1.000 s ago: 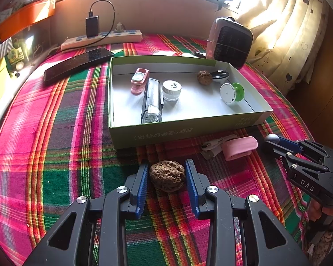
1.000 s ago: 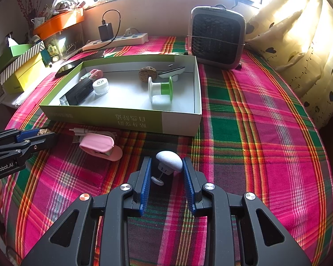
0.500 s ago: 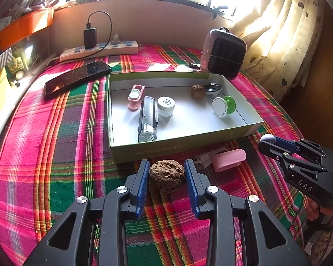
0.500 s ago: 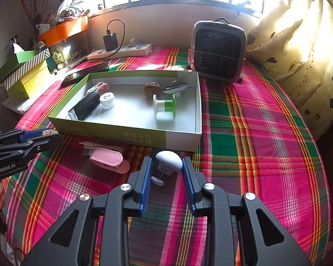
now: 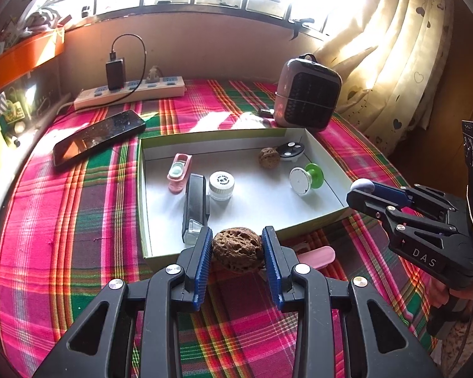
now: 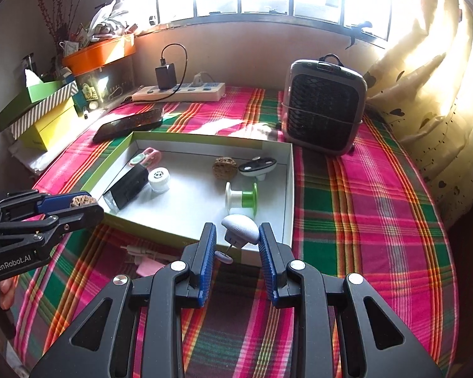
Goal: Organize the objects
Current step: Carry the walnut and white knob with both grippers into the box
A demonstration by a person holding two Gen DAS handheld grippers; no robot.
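Both grippers are loaded up right now. The left gripper [image 5: 238,249] has its blue pads clamped on a wrinkly brown walnut [image 5: 238,249], one pad on each side, and it sits over the near edge of the green-rimmed box [image 5: 160,253]. The right gripper [image 6: 236,239] is pinching a small white mushroom-shaped thing [image 6: 241,229] with a thin stem and a little disc at the bottom, held over the box's near right corner; the cap is touching the right pad, and I can't really tell about the left one. Inside the box there's already a second walnut [image 5: 269,157], a white-and-green spool [image 5: 306,179], a small white jar [image 5: 221,185], a black stapler-looking block [image 5: 195,208], a pink case [image 5: 179,173] and a black-topped round gadget [image 5: 290,151]. A pink clip-like item [image 5: 317,255] lies on the plaid tablecloth [image 5: 63,220] just outside the box's front wall. Farther back are a phone [image 5: 99,137], a power strip [image 5: 132,93] with a charger plugged in, and a little heater [image 5: 307,94].
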